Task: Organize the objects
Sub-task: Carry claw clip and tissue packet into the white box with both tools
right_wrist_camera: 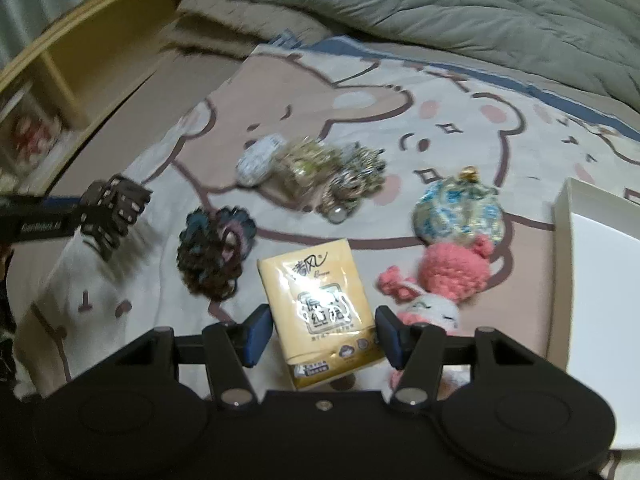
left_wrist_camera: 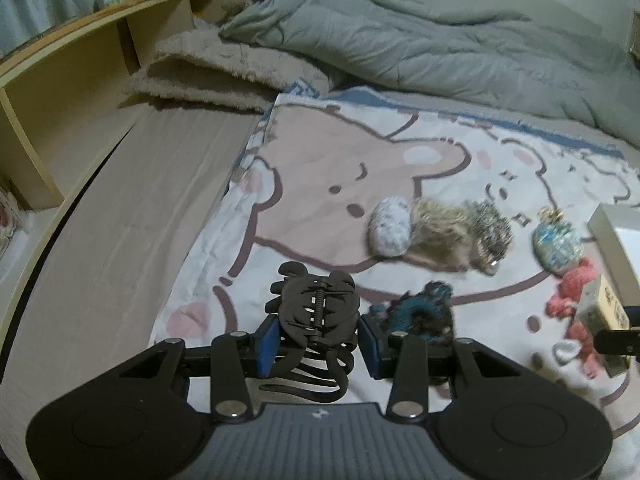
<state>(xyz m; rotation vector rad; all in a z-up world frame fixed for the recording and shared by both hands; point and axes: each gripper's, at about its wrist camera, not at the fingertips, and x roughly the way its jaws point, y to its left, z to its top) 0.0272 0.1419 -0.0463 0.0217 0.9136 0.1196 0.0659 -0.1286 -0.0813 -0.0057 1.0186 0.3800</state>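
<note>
Two grippers each held one thing when I looked. My left gripper (left_wrist_camera: 318, 350) was almost fully closed, and its blue pads (left_wrist_camera: 267, 347) squeezed a black hair claw clip (left_wrist_camera: 316, 322) from both sides, up off the cartoon bear blanket (left_wrist_camera: 320, 148). My right gripper (right_wrist_camera: 320, 334) was about half open, and its pads pressed the sides of a yellow tissue pack (right_wrist_camera: 322, 306). Just right of that pack lay a pink knitted bunny (right_wrist_camera: 436, 280), with a blue and gold pouch (right_wrist_camera: 458, 210) touching its top. Left of the pack sat a dark fuzzy scrunchie (right_wrist_camera: 216, 246). Farther up the blanket I saw a pale speckled scrunchie (right_wrist_camera: 258, 158) beside a bunch of gold and striped ones (right_wrist_camera: 332, 172). A white box (right_wrist_camera: 600, 264) stood at the right edge. Past the blanket were a grey quilt (left_wrist_camera: 420, 40) and a wooden shelf (left_wrist_camera: 80, 80).
</note>
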